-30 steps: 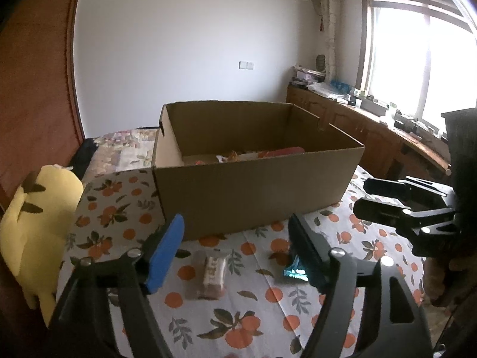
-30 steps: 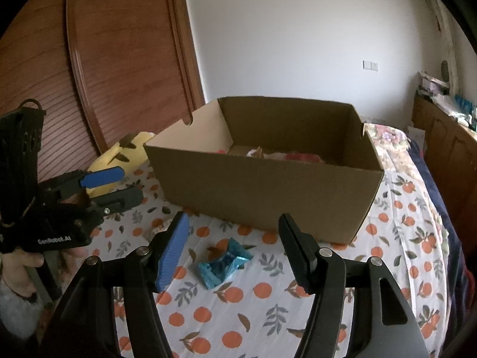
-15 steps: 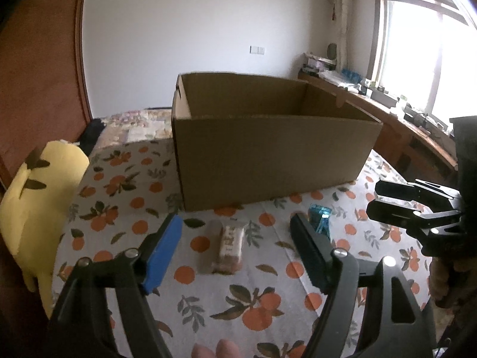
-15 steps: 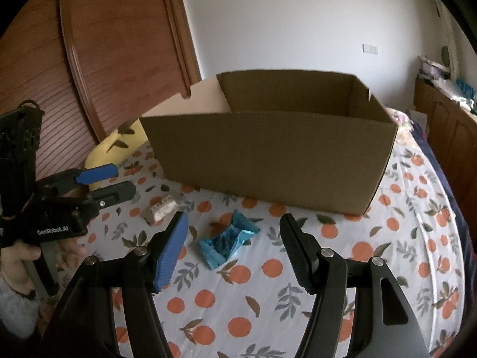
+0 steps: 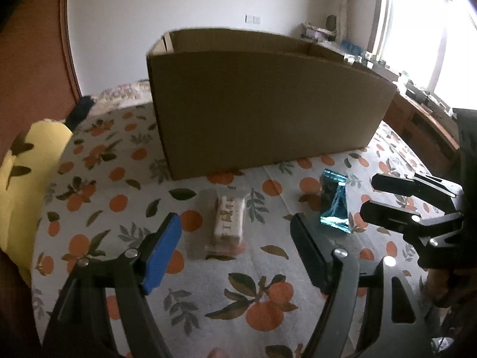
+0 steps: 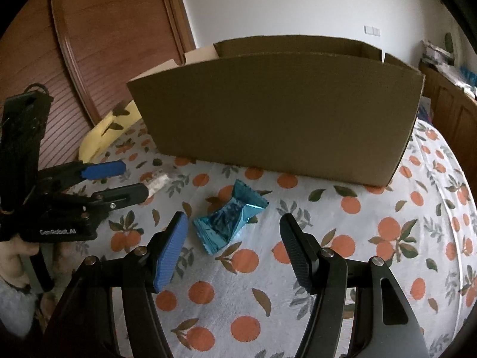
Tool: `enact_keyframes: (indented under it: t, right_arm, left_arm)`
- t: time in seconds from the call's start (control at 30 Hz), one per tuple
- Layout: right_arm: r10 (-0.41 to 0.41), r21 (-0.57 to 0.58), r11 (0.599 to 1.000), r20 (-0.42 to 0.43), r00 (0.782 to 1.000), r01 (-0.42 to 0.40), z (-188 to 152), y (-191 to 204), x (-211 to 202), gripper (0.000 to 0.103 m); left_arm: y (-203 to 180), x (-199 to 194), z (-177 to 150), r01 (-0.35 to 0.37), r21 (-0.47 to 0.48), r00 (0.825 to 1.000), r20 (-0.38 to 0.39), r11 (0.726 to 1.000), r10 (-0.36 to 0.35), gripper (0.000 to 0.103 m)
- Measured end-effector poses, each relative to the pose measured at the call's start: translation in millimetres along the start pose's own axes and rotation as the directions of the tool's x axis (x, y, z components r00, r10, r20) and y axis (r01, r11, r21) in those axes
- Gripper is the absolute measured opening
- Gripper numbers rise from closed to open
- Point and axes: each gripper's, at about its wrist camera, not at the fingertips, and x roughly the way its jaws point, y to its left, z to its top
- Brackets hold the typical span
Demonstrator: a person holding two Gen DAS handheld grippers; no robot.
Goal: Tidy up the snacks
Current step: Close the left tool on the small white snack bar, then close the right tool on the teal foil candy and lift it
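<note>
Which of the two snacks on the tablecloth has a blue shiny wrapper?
The blue foil snack, lying before the right gripper. The other, the clear-wrapped pale bar, lies before the left gripper.

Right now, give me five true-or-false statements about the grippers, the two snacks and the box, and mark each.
1. The left gripper is open. True.
2. The right gripper is shut on the blue snack. False: it is open, and the snack lies on the cloth.
3. The pale snack lies in front of the box. True.
4. The blue snack is inside the box. False: it lies outside, in front of it.
5. The pale snack lies ahead of the left gripper, between its fingers in that view. True.
</note>
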Motion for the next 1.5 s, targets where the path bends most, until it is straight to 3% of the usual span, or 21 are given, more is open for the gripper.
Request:
enact_keyframes:
  t: [0.27, 0.53, 0.73, 0.8, 1.1, 1.5]
  right_arm:
    - [0.008, 0.018, 1.000, -0.020, 1.000, -0.008, 2.2, -2.0, 7.5, 0.066]
    - [-0.011, 0.004, 1.000, -0.041, 0.999, 0.011, 3.0, 2.1, 12.3, 0.066]
    - [-0.019, -0.001, 1.000, -0.056, 0.998, 0.019, 4.1, 5.2, 17.4, 0.066]
    - [-0.020, -0.002, 1.000, -0.059, 0.998, 0.020, 4.1, 5.3, 17.8, 0.066]
    - [-0.024, -0.006, 1.000, -0.093, 0.995, 0.024, 3.0, 6.4, 25.9, 0.066]
    - [0.007, -0.024, 1.000, -0.147, 0.989, -0.011, 15.3, 14.9, 44.4, 0.064]
  left_arm:
    - [3.7, 22.9, 0.9, -0.017, -0.004, 0.996, -0.084, 1.000, 0.017, 0.076]
    - [-3.3, 26.5, 1.3, -0.003, 0.022, 0.997, -0.073, 1.000, 0.005, 0.073]
    - [-5.4, 25.0, 1.7, -0.022, 0.026, 0.998, -0.053, 0.999, 0.023, 0.042]
    - [-4.5, 24.0, 1.7, -0.029, 0.022, 0.999, -0.046, 0.999, 0.030, 0.023]
    - [-15.3, 10.0, -2.5, -0.003, 0.058, 1.000, -0.011, 0.998, 0.003, 0.021]
    - [-15.4, -10.8, -4.1, 0.024, 0.039, 0.999, 0.041, 0.999, -0.026, 0.021]
